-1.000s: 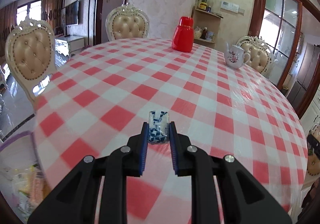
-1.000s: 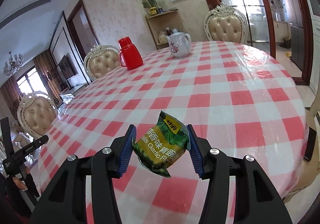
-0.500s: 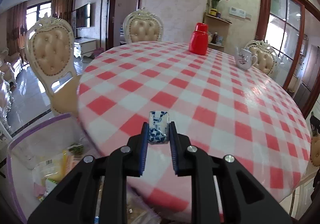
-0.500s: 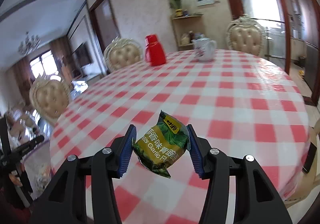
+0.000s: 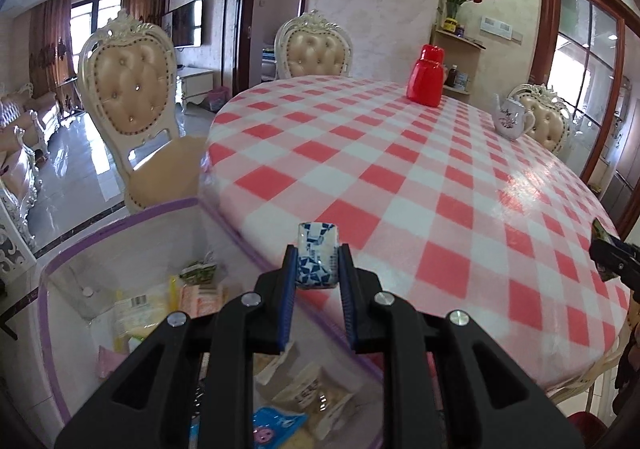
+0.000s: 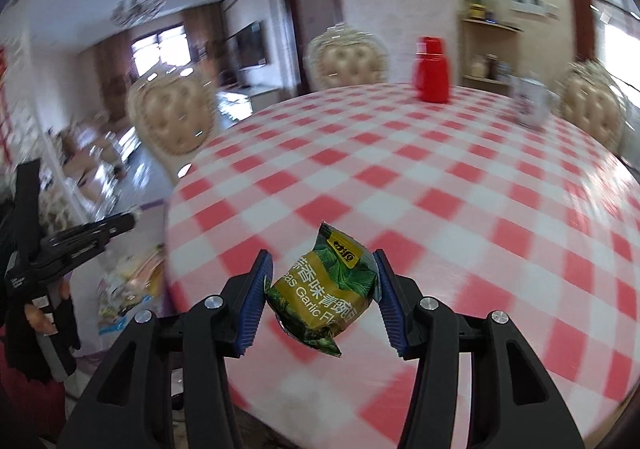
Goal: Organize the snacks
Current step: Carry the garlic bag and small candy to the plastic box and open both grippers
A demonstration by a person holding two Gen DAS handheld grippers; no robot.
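Left gripper (image 5: pixel 317 269) has its fingers (image 5: pixel 289 281) clenched on a small blue-and-white candy packet (image 5: pixel 316 257), pinned upright between the blue pads at centre frame, over the near edge of the checked bench (image 5: pixel 400 169). Lower left, a clear storage bin with a purple rim (image 5: pixel 120 225) holds loose snack packets; the black gripper body covers much of it. Right gripper (image 6: pixel 322 289) grasps a green garlic-pea snack bag (image 6: pixel 324 289), tilted, squeezed at both sides between its fingers (image 6: pixel 256 297), above the bench's near edge. That view is motion-blurred; the teapot at upper right is smeared, and the bag's lettering is partly cut off.
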